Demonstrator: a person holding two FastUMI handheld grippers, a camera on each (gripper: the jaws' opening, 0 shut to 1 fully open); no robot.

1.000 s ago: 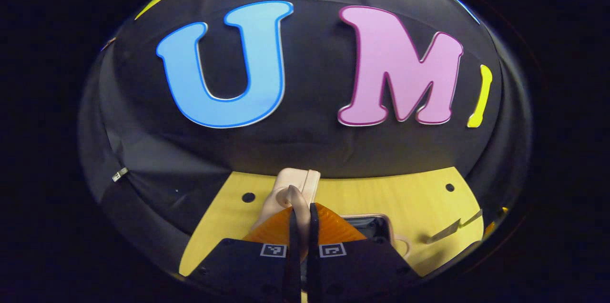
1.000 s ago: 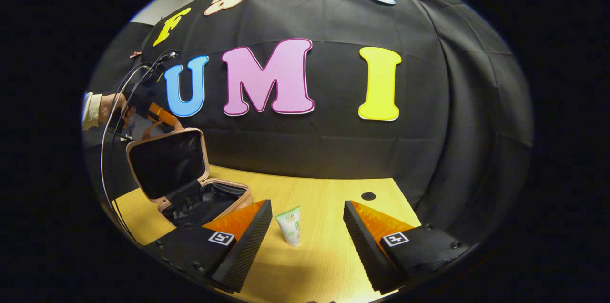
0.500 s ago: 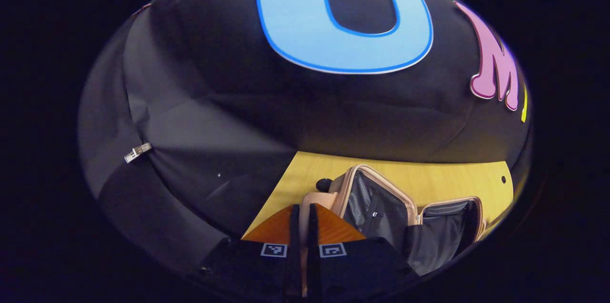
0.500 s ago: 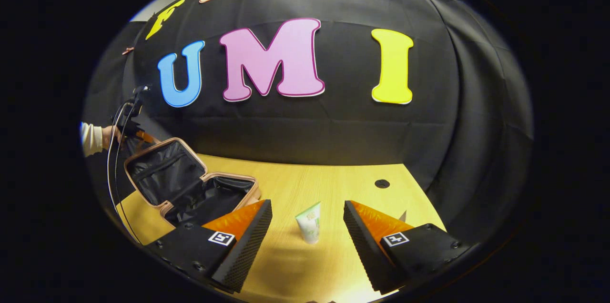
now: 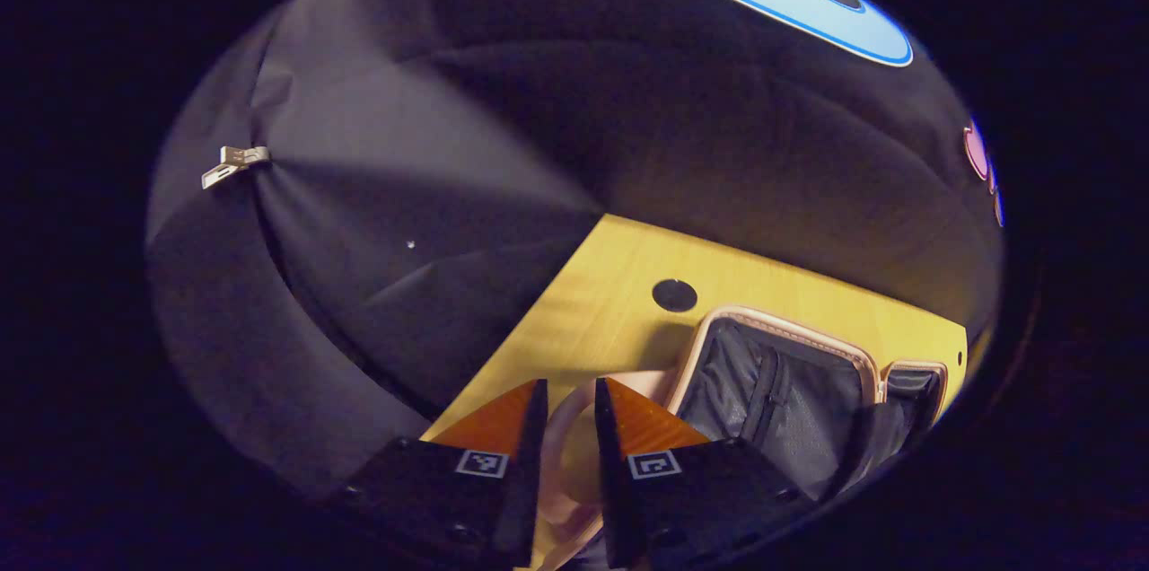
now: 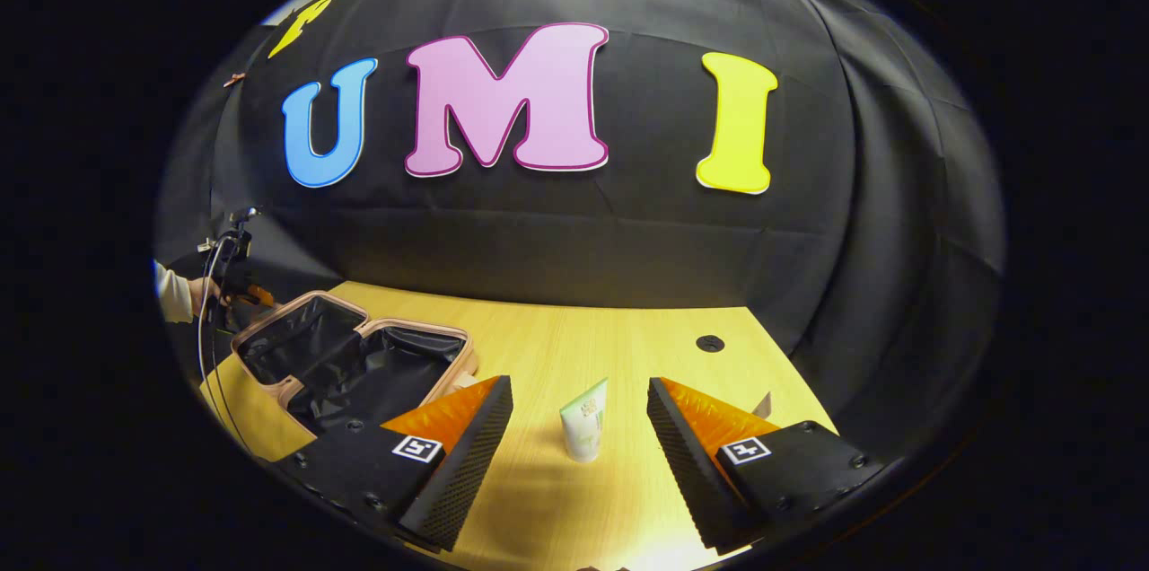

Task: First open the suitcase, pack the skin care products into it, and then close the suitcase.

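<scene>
The pink suitcase (image 6: pixel 350 360) lies open on the yellow table (image 6: pixel 583 333) at the left, lid folded back nearly flat, its dark lining showing. In the left gripper view its lid (image 5: pixel 776 382) is lower right and its pale handle (image 5: pixel 561 450) loops between the parted fingers of my left gripper (image 5: pixel 568 384), which no longer press on it. A white and green skin care tube (image 6: pixel 583 423) stands upright just ahead of my right gripper (image 6: pixel 578 382), which is wide open around nothing. The left gripper (image 6: pixel 241 288) and a hand (image 6: pixel 175 300) are behind the lid.
The booth's black cloth closes off the table at the back and sides. A round hole (image 6: pixel 709 343) sits in the tabletop at the back right, another (image 5: pixel 674 294) near the lid. A cable (image 6: pixel 211 329) hangs by the left gripper. A metal clip (image 5: pixel 232 163) pins the cloth.
The lid has swung from upright down to nearly flat with my left gripper following it. That gripper's fingers have parted off the handle. The right gripper stays open by the tube.
</scene>
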